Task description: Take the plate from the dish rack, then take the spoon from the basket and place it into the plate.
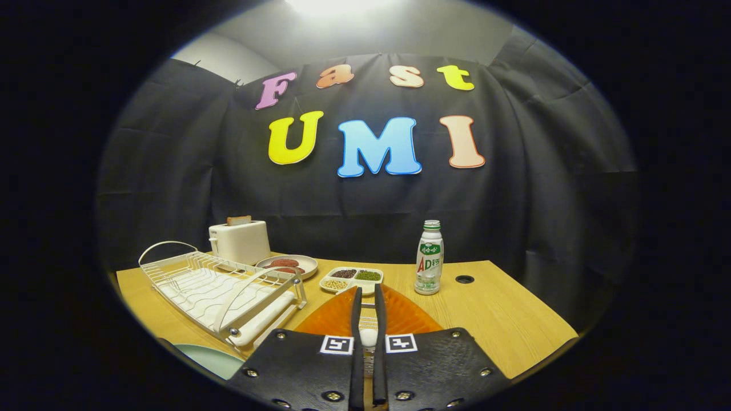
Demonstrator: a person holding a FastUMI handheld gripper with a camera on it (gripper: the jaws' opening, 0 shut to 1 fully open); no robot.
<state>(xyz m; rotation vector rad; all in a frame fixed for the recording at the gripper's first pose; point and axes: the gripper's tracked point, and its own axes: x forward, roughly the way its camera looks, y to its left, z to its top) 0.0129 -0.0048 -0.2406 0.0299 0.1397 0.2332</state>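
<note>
In the gripper view I have the gripper (pixel 368 297) with its two fingers drawn nearly together, pinching a white spoon (pixel 368 337) whose handle shows in the narrow slit between them. Both fingers look pressed on it, so I read the tool as closed on the spoon. Below and just ahead of the fingers lies the orange basket (pixel 400 314), its ribbed surface fanning out to either side of them.

To my left stands the wire dish rack (pixel 188 279), and I see no plate standing in it. A pale green plate (pixel 214 359) sits on the wooden table (pixel 502 308) near the rack's front corner, partly hidden by the gripper body. I judge that the plate step is done and the spoon step is in hand: the spoon is grasped at the basket but not yet carried over.

Beyond the fingers are a divided tray of beans (pixel 351 278), a small dish (pixel 288 264) with reddish food, a toaster (pixel 240 241) and a drink bottle (pixel 429 258).

The next move, as I judge it, calls for lifting clear of the basket, swinging left and back toward the plate, avoiding the rack's handle, then lowering before opening.
</note>
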